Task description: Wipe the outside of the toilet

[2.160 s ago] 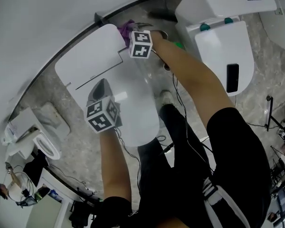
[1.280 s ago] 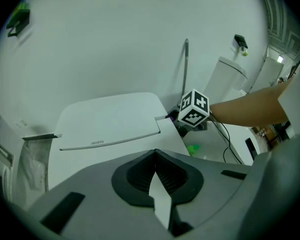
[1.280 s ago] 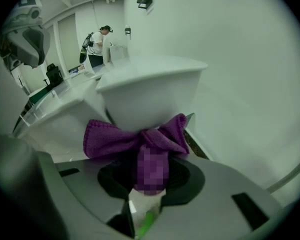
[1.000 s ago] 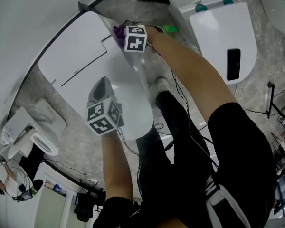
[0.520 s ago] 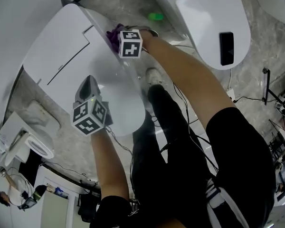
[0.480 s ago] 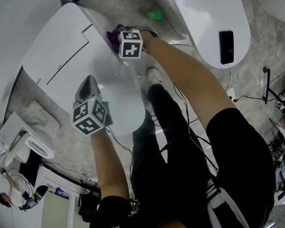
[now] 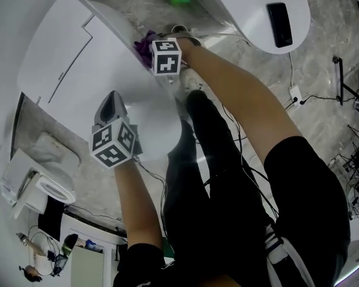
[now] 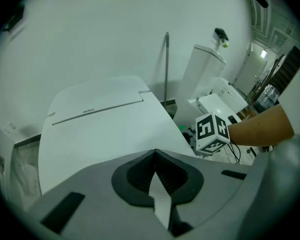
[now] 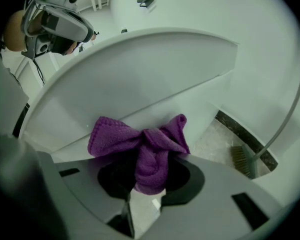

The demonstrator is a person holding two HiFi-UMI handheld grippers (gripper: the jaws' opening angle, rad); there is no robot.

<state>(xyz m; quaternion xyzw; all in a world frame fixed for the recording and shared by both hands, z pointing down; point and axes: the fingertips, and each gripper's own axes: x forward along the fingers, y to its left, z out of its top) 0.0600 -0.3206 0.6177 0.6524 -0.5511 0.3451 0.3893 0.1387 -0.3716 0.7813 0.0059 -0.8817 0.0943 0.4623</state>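
Cloth (image 9: pixel 150 156) between fingers of right gripper (image 9: pixel 146 181), touching toilet (image 9: pixel 140 79) side.

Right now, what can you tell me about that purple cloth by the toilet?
The purple cloth is a small, soft rag with a fine, waffle-like weave, bunched into folds rather than spread flat. The right tongs pinch its middle, so two crumpled lobes flare out to either side beyond the tips. It sits at the side of the white toilet, just below the overhanging top edge, and looks pressed against that surface.
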